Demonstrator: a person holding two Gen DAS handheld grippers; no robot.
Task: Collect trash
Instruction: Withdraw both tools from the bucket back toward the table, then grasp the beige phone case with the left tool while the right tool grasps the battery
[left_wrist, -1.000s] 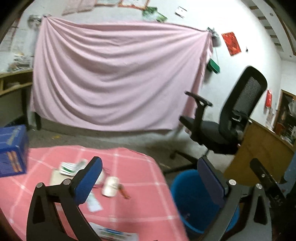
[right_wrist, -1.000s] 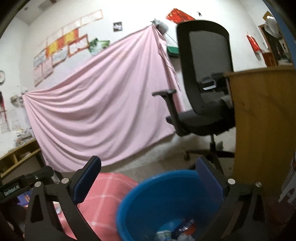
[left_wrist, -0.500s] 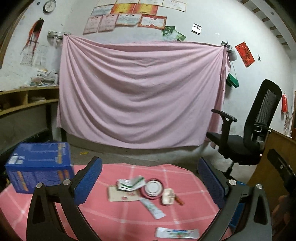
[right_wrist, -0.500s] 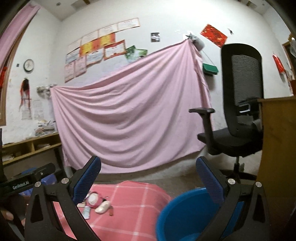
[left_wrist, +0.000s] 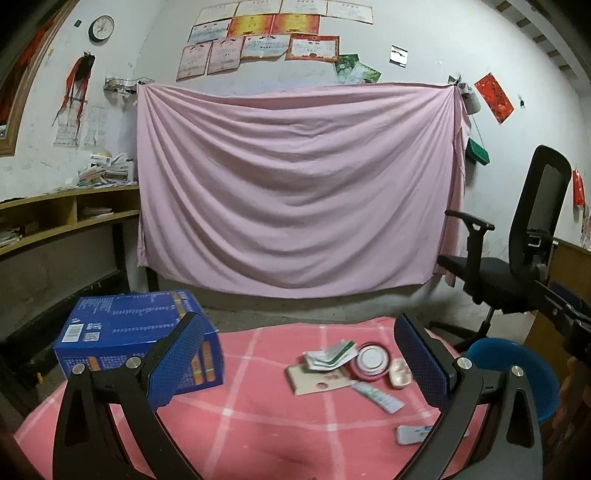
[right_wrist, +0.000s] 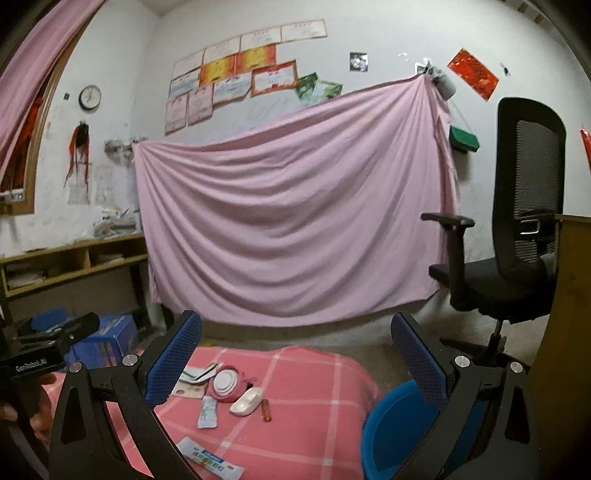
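Note:
Trash lies on a pink checked tablecloth: a folded green-and-white packet, a round pink lid, a white case, a flat sachet, a cardboard piece and a wrapper. In the right wrist view I see the lid, the case, an orange lighter and a wrapper. A blue bin stands right of the table. My left gripper and right gripper both hang open and empty above the table.
A blue box sits at the table's left. A black office chair and a wooden desk stand to the right, behind the bin. A pink sheet covers the back wall. Shelves run along the left.
Both views have swung left and up, away from the bin toward the table. The trash now sits between the fingers of both grippers. Both stay open and empty.

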